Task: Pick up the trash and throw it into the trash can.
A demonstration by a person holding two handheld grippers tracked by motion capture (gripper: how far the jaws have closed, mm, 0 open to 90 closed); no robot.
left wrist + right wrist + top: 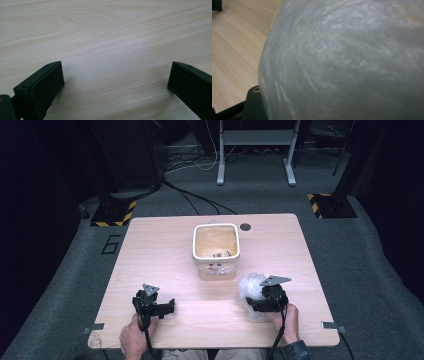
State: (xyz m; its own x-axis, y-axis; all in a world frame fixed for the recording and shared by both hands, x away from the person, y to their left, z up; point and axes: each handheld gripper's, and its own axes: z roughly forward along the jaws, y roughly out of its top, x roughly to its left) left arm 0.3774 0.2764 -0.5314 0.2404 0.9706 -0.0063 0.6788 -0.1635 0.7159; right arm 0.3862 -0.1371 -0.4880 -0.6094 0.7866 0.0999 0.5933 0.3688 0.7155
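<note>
Resting low on the wooden table (210, 310), the left gripper (116, 82) gapes empty while the right gripper (257, 304) presses into a crumpled translucent bag (352, 62), its grip unclear.

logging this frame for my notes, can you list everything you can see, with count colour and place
table: 1, light wood, centre of the high view
bin: 1, white with a tan inside, middle of the table toward the far side; small bits lie at its bottom, too small to tell
plastic bag: 1, clear whitish and crumpled, near right part of the table, at the right gripper
round hole: 1, dark, in the tabletop by the far edge, right of the bin
striped blocks: 2, black and yellow, on the grey floor beyond the table's far corners
frame legs: 2, white, on the floor at the far end
left gripper: 1, black, near left of the table, jaws wide apart over bare wood
right gripper: 1, black, near right, against the bag; jaw state hidden by the bag
hands: 2, at the near edge
</note>
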